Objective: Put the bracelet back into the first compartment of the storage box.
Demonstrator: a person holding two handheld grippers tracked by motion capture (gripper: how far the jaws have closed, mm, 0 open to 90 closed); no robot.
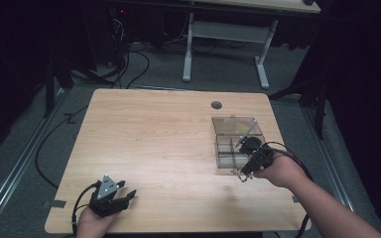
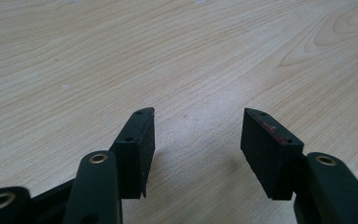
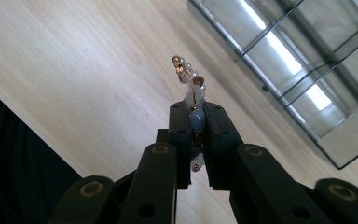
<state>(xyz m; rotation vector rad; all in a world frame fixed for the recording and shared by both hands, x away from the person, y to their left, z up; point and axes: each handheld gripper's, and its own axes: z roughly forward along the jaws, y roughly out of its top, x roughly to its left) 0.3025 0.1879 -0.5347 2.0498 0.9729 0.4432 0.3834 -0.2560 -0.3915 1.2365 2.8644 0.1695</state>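
Beside the glass box (image 1: 235, 139), the right gripper (image 3: 196, 119) is pinching a beaded bracelet (image 3: 193, 93) tight between its jaws, lifted off the table (image 1: 168, 144). Near the front edge, the left gripper (image 2: 197, 140) is resting low with jaws spread wide, gripping nothing.

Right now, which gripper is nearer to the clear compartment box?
Right. The right gripper, shut on a beaded bracelet, sits at the clear compartment box's near edge. The left gripper rests open, far across the table.
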